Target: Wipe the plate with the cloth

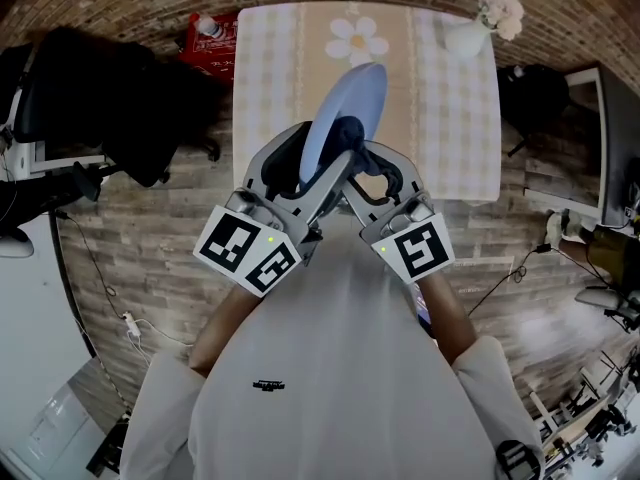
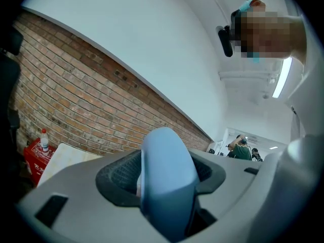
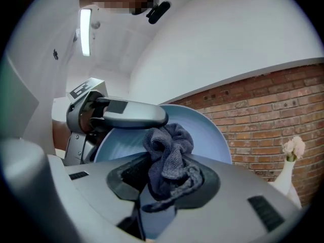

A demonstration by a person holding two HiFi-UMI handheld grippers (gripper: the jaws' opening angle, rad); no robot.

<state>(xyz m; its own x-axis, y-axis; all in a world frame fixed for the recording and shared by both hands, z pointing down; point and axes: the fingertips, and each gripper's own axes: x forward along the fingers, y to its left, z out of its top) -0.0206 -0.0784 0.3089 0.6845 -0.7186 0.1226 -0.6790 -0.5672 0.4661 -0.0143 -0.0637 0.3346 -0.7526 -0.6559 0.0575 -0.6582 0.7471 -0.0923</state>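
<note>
A light blue plate [image 1: 352,103] is held up on edge above the table, and my left gripper [image 1: 318,173] is shut on its lower rim. In the left gripper view the plate's rim [image 2: 167,171] stands edge-on between the jaws of the left gripper [image 2: 167,191]. My right gripper [image 1: 368,168] is shut on a dark blue-grey cloth [image 1: 346,134], bunched against the plate's face. The right gripper view shows the cloth [image 3: 169,158] in the right gripper [image 3: 164,189], the plate [image 3: 215,135] behind it and the left gripper's finger [image 3: 124,114] over the plate's rim.
Below lies a table [image 1: 455,118] with a checked cover and a daisy motif. A white vase of flowers [image 1: 482,26] stands at its far right corner. A red box with a bottle [image 1: 208,38] and a black chair [image 1: 110,98] are at the left.
</note>
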